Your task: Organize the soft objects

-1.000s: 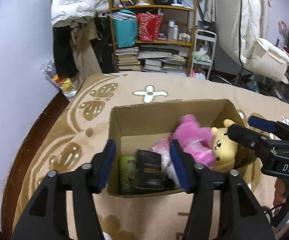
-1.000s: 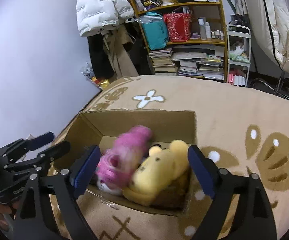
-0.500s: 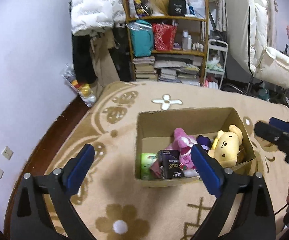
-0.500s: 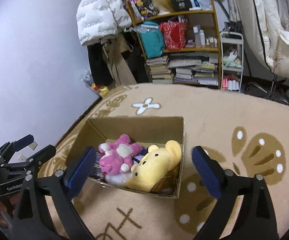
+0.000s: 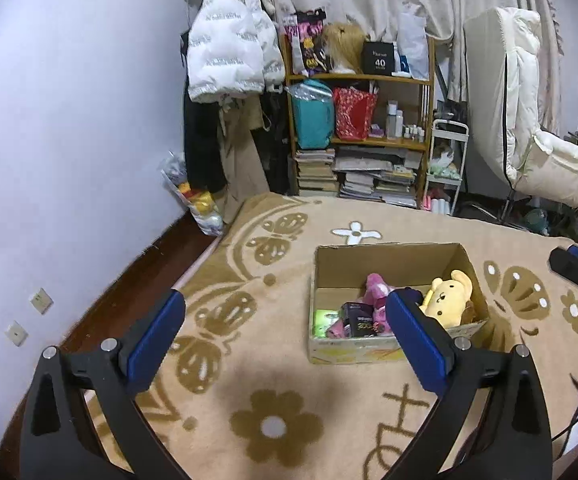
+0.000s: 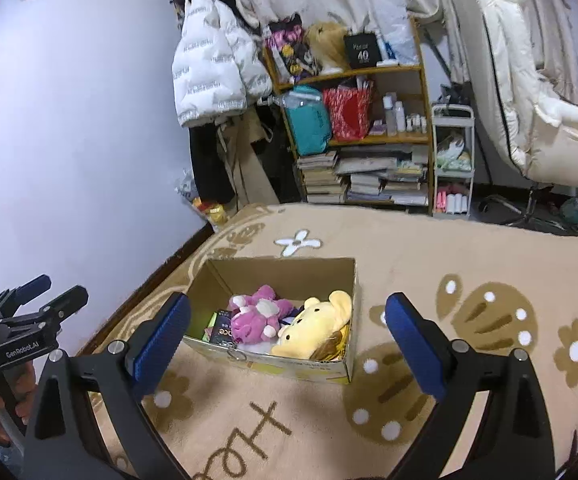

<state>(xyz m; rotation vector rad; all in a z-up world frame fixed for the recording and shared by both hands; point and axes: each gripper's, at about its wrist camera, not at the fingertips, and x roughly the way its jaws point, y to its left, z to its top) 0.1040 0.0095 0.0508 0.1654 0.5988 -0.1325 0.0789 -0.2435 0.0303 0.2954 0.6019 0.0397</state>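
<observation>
An open cardboard box (image 5: 389,264) (image 6: 281,272) stands on the patterned carpet. Inside lie a yellow plush dog (image 5: 445,300) (image 6: 313,328), a pink plush toy (image 5: 375,288) (image 6: 257,312), a black packet (image 5: 355,318) and a green packet (image 5: 323,318). My left gripper (image 5: 283,304) hovers above and in front of the box, its jaws opening wide with nothing between them. My right gripper (image 6: 287,308) is held open and empty above the box's near side. Each gripper shows at the edge of the other's view: the left (image 6: 29,300), the right (image 5: 577,268).
A wooden shelf (image 5: 361,136) with books, bags and bottles stands against the far wall beside a hanging white puffer jacket (image 5: 229,52). A small white cart (image 5: 447,168) and a cream padded chair (image 5: 529,128) are at the right. Dark wood floor (image 5: 129,272) borders the carpet's left edge.
Both grippers have drawn up and back from the box, which now looks smaller. The left jaws spread wide; the pink and yellow plush toys settled inside the box.
</observation>
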